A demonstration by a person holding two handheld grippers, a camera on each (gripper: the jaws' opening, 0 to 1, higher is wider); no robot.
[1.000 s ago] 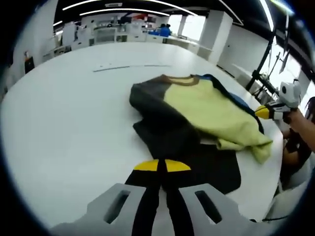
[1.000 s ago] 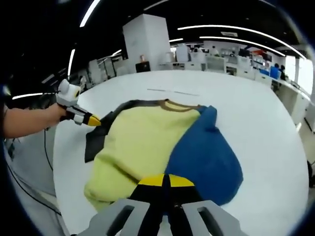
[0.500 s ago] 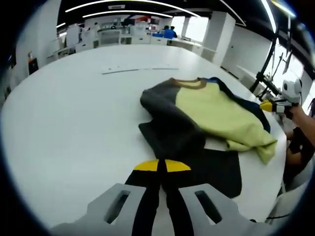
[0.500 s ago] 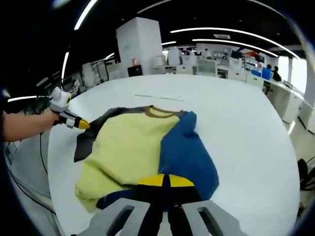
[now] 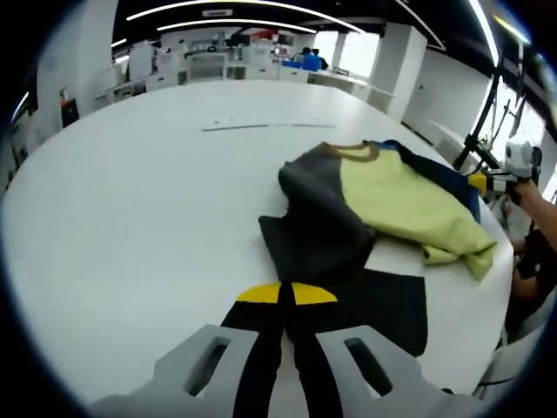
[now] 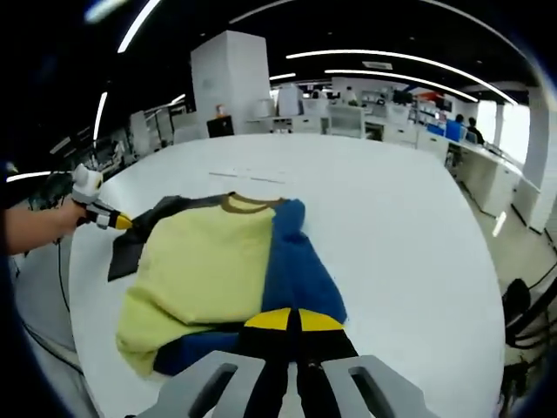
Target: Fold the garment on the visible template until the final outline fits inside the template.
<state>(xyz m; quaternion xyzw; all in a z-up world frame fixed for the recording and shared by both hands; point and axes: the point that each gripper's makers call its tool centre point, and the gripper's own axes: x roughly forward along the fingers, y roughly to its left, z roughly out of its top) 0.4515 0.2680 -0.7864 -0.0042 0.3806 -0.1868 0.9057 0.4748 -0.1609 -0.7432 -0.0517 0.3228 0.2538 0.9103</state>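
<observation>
A garment lies crumpled on a white table, with a yellow body [image 5: 405, 200], a dark grey part [image 5: 322, 218], a blue part [image 6: 291, 266] and a brown collar [image 6: 248, 202]. A black template [image 5: 392, 300] sticks out from under the garment at its near edge. In the left gripper view my left gripper [image 5: 287, 293] is shut just short of the grey cloth, beside the template. It also shows as the left gripper [image 6: 111, 220] at the grey edge. My right gripper [image 6: 289, 320] is shut over the blue hem, and I cannot tell if it pinches cloth. In a hand, the right gripper [image 5: 489, 181] shows by the blue edge.
The white table [image 5: 130, 200] spreads wide to the left of the garment, and its edge runs close behind the yellow hem [image 5: 461, 252]. A thin strip [image 5: 261, 125] lies beyond the garment. Desks and people [image 5: 305, 59] stand far back; a dark stand [image 5: 479, 131] rises at right.
Both cameras have pulled back: the garment looks smaller and farther in the right gripper view and sits further right in the left gripper view. The blue part looks narrower. Both grippers stay shut.
</observation>
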